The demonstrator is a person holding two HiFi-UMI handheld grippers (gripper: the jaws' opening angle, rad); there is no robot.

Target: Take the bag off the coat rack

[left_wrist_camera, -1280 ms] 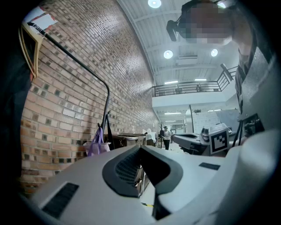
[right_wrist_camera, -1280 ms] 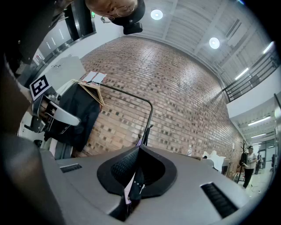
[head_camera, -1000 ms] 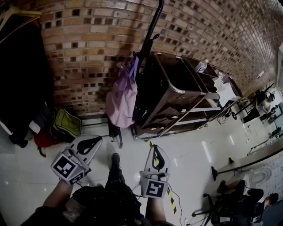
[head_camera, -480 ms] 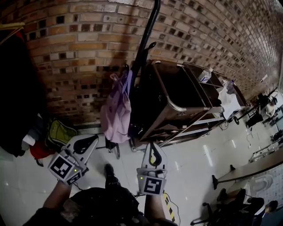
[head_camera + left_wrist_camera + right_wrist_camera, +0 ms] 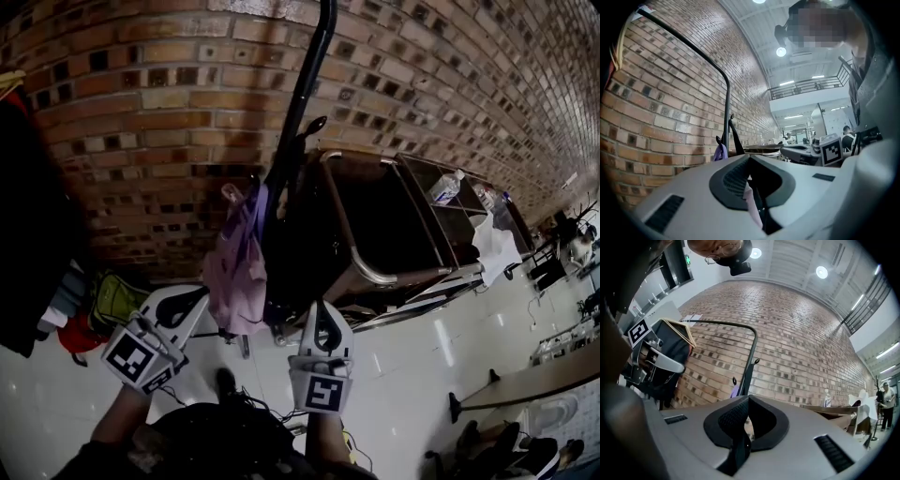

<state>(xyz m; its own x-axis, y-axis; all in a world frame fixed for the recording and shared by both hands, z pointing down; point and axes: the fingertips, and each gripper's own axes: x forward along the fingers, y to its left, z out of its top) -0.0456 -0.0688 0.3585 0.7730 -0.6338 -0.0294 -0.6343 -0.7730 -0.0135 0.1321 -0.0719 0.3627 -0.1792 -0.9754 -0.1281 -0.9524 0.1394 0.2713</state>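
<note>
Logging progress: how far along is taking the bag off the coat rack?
Nothing done: the purple bag hangs on the coat rack. In hand: left gripper and right gripper, both shut and empty, sit short of it. Left: grip it, lift it off.

Bag and rack pole are standing just ahead, between left gripper and right gripper. Cart is blocking ahead-right of right gripper; brick wall is closing off behind. Floor rightward is lying open.

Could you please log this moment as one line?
bag: hanging on coat rack | left gripper: shut, empty | right gripper: shut, empty | neither touches bag
</note>
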